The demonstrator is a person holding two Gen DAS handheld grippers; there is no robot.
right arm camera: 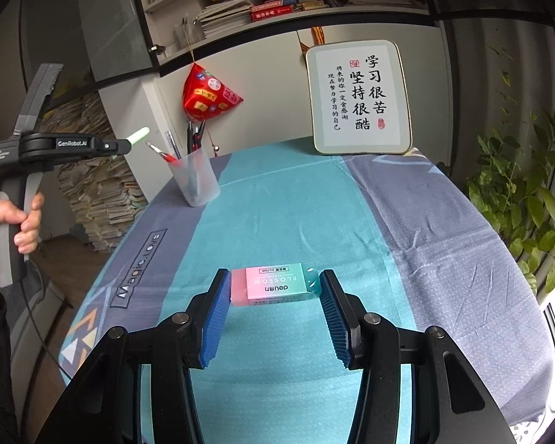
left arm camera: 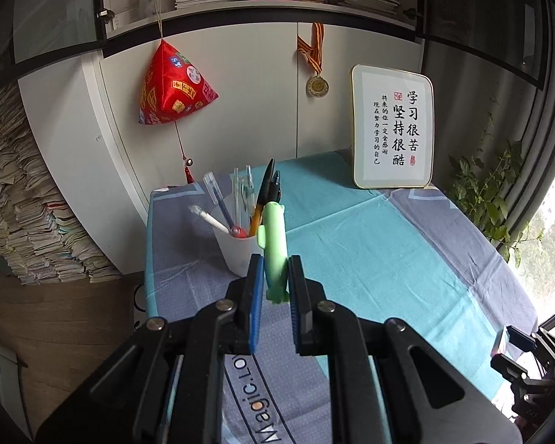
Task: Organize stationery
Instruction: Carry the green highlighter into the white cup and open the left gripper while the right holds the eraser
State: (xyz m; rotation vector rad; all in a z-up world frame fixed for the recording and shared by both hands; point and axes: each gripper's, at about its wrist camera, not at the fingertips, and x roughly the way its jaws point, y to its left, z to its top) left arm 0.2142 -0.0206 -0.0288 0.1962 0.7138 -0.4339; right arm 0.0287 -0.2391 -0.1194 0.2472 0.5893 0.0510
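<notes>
My left gripper [left arm camera: 274,270] is shut on a light green pen [left arm camera: 274,244] and holds it in the air, pointing toward a translucent white pen cup [left arm camera: 236,249] that holds several pens. In the right wrist view the left gripper [right arm camera: 124,145] hovers left of the cup [right arm camera: 196,177], with the green pen [right arm camera: 138,134] sticking out. My right gripper [right arm camera: 273,288] stands around a pink and green eraser [right arm camera: 273,283] at the table's near middle. Its pads touch both ends of the eraser, which appears to rest on the cloth.
The table has a teal and grey cloth [right arm camera: 296,203]. A framed calligraphy sign [right arm camera: 359,98] leans at the back. A red hanging ornament [right arm camera: 209,94] and a medal [left arm camera: 317,85] hang on the cabinet. A plant [right arm camera: 518,199] stands at right, paper stacks [left arm camera: 22,203] at left.
</notes>
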